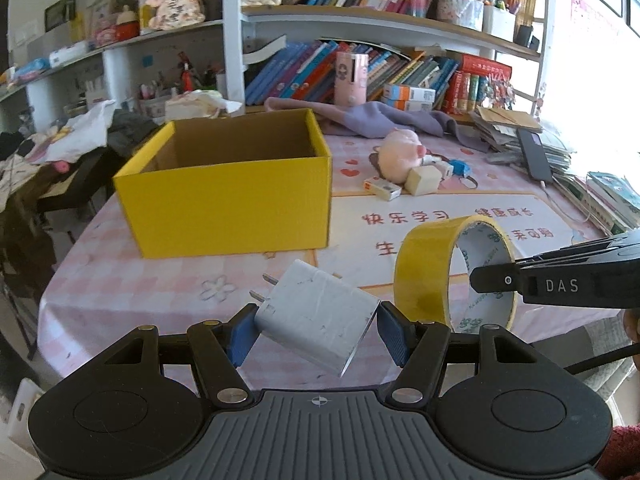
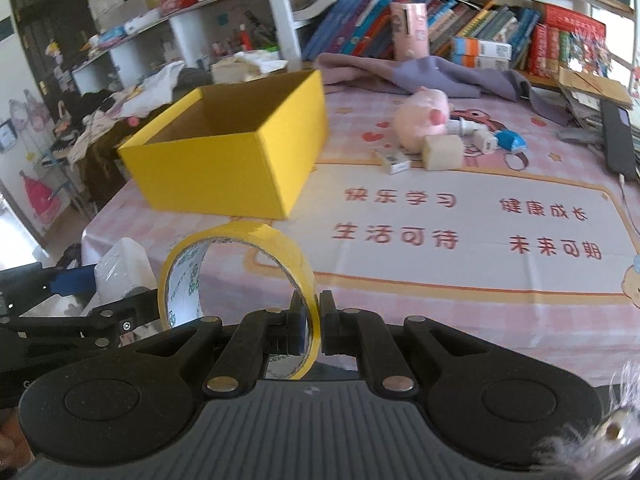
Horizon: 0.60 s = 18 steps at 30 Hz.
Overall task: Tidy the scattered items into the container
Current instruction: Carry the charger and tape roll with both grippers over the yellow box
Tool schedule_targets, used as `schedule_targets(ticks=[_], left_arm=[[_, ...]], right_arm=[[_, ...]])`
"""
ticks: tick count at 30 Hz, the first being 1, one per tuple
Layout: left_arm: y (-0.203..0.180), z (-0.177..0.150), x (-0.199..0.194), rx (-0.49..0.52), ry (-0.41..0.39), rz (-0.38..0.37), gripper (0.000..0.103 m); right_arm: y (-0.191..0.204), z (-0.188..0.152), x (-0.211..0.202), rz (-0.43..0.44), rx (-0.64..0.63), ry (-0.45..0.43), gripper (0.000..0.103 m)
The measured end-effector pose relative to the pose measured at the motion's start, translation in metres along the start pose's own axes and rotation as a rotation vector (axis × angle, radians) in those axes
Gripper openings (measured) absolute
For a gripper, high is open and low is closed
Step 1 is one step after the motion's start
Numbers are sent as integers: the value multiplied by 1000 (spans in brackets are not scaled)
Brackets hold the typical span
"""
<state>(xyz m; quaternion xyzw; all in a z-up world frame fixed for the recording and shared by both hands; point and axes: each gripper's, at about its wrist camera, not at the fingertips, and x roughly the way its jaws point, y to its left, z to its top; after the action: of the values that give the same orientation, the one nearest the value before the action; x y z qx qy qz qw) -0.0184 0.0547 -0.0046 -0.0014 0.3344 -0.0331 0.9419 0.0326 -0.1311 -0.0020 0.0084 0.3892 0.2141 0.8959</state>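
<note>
From the left wrist view: left claw (image 1: 316,330) clamped on a white charger (image 1: 316,316), blue pads (image 1: 240,338) pressing its two sides, prongs pointing toward the yellow box (image 1: 228,200). Charger held above the desk (image 1: 120,280), short of the box's near wall, tilted. Box interior, as far as visible over the rim, looks bare; floor of it mostly hidden, so contents cannot be confirmed. To the right of the charger, a roll of yellow tape (image 1: 452,272) held upright, with the right claw (image 1: 484,280) reaching in from the side through the hole. Beyond the box's right corner, a cluster left on the desk: pink plush pig (image 1: 400,156), beige block (image 1: 422,180), small white carton (image 1: 382,188), a little blue thing (image 1: 460,168).

From the right wrist view: right claw (image 2: 310,320) pinched shut on the tape roll (image 2: 240,272), one finger inside the ring, one outside, gripping the band. Roll upright, lifted, on the near side of the yellow box (image 2: 240,160). White charger (image 2: 124,268) just left of the roll, in the other claw. Past the box's right side, pig (image 2: 424,120), block (image 2: 442,152), carton (image 2: 394,160) and blue item (image 2: 510,140) lying on the desk (image 2: 440,320).

Judged early going: two items picked up, neither yet in the box; at least four more to collect afterwards.
</note>
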Motion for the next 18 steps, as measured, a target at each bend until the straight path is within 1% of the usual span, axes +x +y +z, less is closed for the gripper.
schedule_targets(ticks=[8,18], left_arm=[[26,-13,-15,-54,-3,30,64],[49,-22,-22,-106,8,72,64]], right_arm=[[37,-5,0,27,-71,17,6],[69,-3,12,79,-150,52,7]])
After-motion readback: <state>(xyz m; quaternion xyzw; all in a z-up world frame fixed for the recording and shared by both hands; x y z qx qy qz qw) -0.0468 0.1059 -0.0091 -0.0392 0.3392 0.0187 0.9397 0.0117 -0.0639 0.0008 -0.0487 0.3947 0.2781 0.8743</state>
